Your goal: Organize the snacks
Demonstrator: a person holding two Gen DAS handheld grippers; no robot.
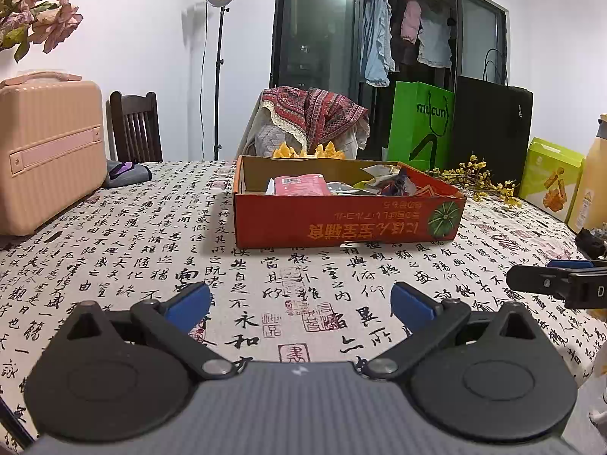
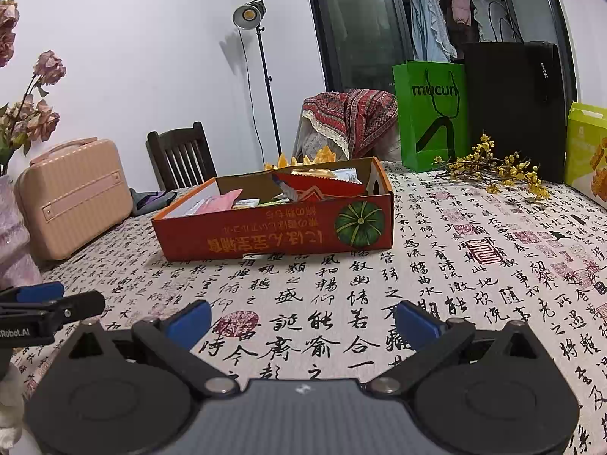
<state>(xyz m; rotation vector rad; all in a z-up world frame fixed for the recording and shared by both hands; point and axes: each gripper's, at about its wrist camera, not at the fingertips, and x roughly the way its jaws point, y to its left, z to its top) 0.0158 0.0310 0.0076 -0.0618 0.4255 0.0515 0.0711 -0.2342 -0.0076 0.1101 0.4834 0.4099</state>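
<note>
A red cardboard box (image 1: pixel 341 220) with a pumpkin print stands on the table ahead of me; it also shows in the right wrist view (image 2: pixel 280 233). Several snack packets lie in it, among them a pink packet (image 1: pixel 299 185) and a red packet (image 2: pixel 322 185). My left gripper (image 1: pixel 299 303) is open and empty above the tablecloth, short of the box. My right gripper (image 2: pixel 303 322) is open and empty too, to the right of the left one. Each gripper's tip shows at the edge of the other's view.
The table has a calligraphy-print cloth (image 1: pixel 151 246). A pink case (image 1: pixel 49 151) stands at the left. A green bag (image 1: pixel 421 125), a black bag (image 1: pixel 493 129), yellow flower sprigs (image 2: pixel 497 170) and a green snack carton (image 1: pixel 550 178) are at the right. Chairs stand behind.
</note>
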